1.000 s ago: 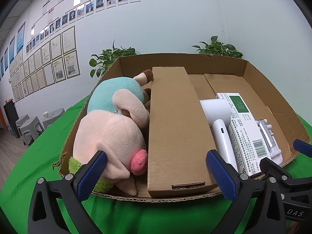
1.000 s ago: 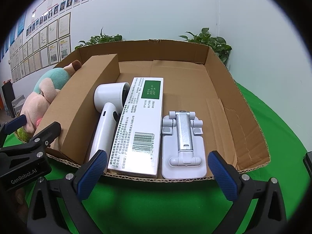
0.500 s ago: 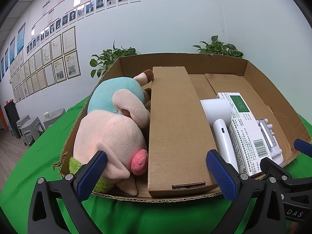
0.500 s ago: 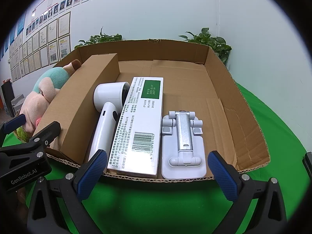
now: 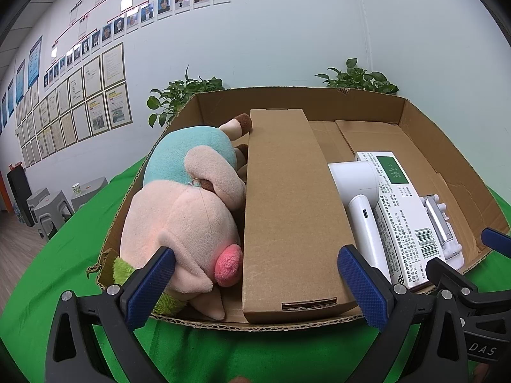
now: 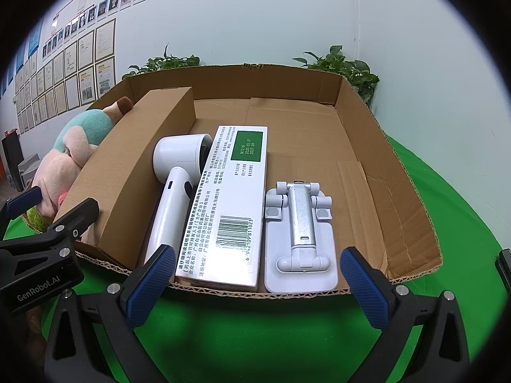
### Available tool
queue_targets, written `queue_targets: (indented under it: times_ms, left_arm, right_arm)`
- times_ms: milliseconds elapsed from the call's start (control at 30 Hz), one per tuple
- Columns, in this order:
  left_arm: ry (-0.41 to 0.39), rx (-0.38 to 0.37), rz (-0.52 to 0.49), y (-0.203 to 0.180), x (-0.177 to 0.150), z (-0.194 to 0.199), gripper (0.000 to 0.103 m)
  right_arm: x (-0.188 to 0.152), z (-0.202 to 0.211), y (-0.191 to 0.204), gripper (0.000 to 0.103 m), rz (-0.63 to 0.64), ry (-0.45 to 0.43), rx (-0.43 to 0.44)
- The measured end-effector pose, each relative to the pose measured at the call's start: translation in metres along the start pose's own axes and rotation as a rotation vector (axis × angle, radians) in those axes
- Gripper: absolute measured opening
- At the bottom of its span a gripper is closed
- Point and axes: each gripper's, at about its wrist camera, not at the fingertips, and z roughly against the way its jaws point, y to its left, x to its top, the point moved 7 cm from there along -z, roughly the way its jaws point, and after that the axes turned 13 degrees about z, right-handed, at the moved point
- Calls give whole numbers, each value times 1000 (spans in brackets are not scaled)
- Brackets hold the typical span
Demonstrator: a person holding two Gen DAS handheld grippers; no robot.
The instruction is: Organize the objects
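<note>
Your left tongs [image 5: 255,287] hang spread wide and empty just outside the near edge of the cardboard tray [image 5: 447,146], which sits on the green-covered desk [image 5: 64,271]. Your right tongs [image 6: 258,282] are spread the same way, holding nothing, at the same near edge further toward the tray's right side. Inside the tray, everything lies in a row along the near edge: the plush toy [image 5: 182,210] fills the left side against the left wall, the long brown box [image 5: 287,210] lies just beside it, then the white handheld fan [image 6: 177,191], the white printed carton [image 6: 233,204] touching it, and the white folding stand [image 6: 300,233] flat beside the carton. The tray's right portion and far edge show bare cardboard.
</note>
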Motion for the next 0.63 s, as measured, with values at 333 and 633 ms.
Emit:
queue_targets:
  times_ms: [333, 633]
  left_arm:
    - [0, 1, 0, 1, 0, 0, 103]
    - [-2, 6, -2, 1, -1, 1, 103]
  right_arm:
    - [-1, 1, -1, 102, 1, 1, -1]
    - [-2, 2, -3, 103, 0, 5, 4]
